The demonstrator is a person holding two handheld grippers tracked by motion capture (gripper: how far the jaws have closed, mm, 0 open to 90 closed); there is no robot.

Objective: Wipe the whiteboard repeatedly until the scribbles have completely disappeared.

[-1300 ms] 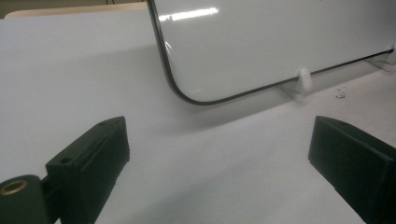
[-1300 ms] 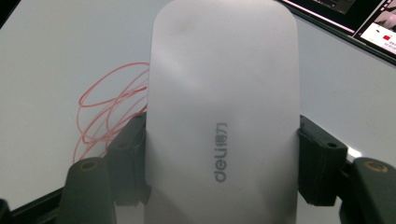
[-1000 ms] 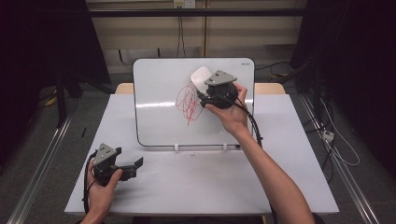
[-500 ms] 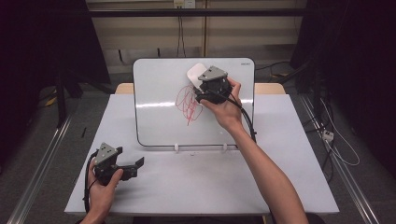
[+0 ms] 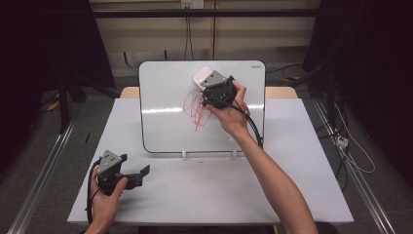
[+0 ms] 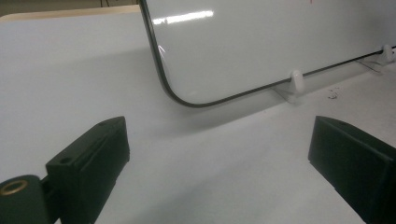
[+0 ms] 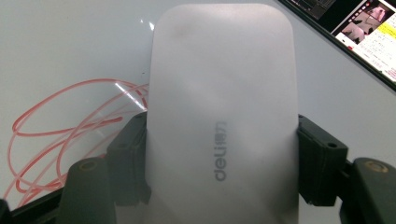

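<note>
The right claw [image 5: 210, 86] is clamping a white eraser [image 7: 224, 112] between both jaws and pressing it against the upper middle of the whiteboard [image 5: 165, 112], at the top edge of the red scribble [image 5: 195, 109]. The whiteboard is standing tilted back on two small white clips at the rear of the white worktop [image 5: 302, 161]. The left claw [image 5: 139, 173] is resting low over the worktop's front left, jaws spread wide and gripping nothing.
</note>
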